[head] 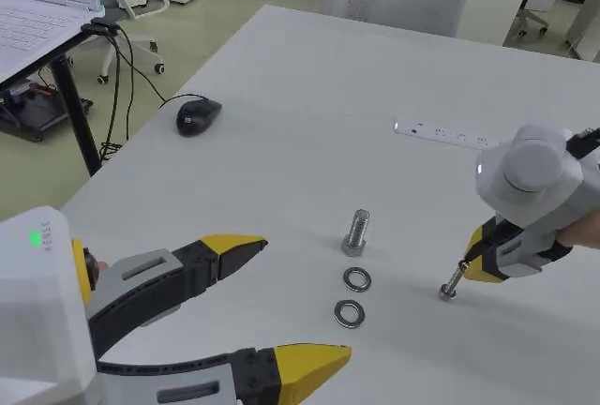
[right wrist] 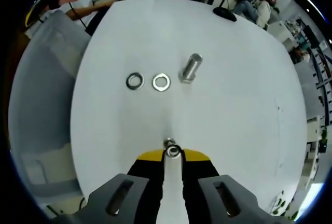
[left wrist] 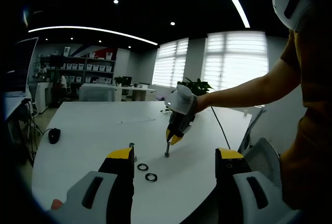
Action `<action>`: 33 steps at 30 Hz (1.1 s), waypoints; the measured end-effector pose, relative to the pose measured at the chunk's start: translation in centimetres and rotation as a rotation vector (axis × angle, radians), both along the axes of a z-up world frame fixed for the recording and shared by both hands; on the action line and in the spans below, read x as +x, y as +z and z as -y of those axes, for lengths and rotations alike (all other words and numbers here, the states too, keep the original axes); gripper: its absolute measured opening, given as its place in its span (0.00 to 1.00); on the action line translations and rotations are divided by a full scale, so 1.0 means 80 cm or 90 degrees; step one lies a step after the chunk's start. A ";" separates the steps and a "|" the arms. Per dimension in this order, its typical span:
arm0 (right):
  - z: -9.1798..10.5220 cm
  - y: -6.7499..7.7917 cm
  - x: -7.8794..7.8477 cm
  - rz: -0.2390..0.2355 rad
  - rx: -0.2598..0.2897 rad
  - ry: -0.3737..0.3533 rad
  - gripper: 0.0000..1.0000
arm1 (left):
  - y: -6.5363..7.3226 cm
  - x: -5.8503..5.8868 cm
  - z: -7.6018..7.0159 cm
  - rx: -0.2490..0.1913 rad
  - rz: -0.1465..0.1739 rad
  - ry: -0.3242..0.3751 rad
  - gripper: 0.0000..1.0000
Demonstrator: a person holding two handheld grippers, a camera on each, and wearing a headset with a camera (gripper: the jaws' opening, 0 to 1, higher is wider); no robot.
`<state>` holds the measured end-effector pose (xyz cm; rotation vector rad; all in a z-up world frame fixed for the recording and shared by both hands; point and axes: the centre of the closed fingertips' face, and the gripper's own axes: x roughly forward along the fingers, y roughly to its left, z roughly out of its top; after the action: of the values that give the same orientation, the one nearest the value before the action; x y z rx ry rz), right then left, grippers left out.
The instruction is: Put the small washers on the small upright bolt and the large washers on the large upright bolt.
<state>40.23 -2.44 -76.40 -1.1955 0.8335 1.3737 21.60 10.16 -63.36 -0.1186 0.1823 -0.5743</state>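
Right gripper (head: 476, 267): jaws narrow, tips at the top of the small bolt (head: 451, 285), which stands toward the table's (head: 281, 96) right side. Its own view shows a ring, likely a small washer (right wrist: 172, 151), pinched there. Left gripper (head: 305, 300): jaws wide, nothing held, over the near edge. Large bolt (head: 355, 232): upright mid-table, with two large washers (head: 356, 279) flat just beside it and bare surface around. Mouse (head: 198, 116) and power strip (head: 441, 131): well apart, far side.

lg bolt (head: 355, 232) upright, 2 washers (head: 356, 279) flat (adjacent)
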 end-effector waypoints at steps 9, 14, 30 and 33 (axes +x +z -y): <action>0.000 -0.016 0.001 0.002 -0.025 0.012 0.12 | 0.000 -0.001 -0.002 0.000 -0.001 0.003 0.62; -0.002 -0.031 0.004 0.000 -0.032 0.015 0.12 | -0.001 -0.002 -0.004 0.001 -0.004 0.007 0.62; 0.001 -0.058 0.003 -0.016 -0.035 0.016 0.15 | -0.003 -0.003 -0.008 0.004 -0.009 0.021 0.62; 0.002 -0.057 0.003 -0.018 -0.031 0.013 0.16 | -0.002 -0.002 -0.007 0.004 -0.008 0.020 0.62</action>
<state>40.51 -2.56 -80.94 -1.2270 0.8810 1.3970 21.42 10.72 -63.55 -0.1192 0.1934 -0.5413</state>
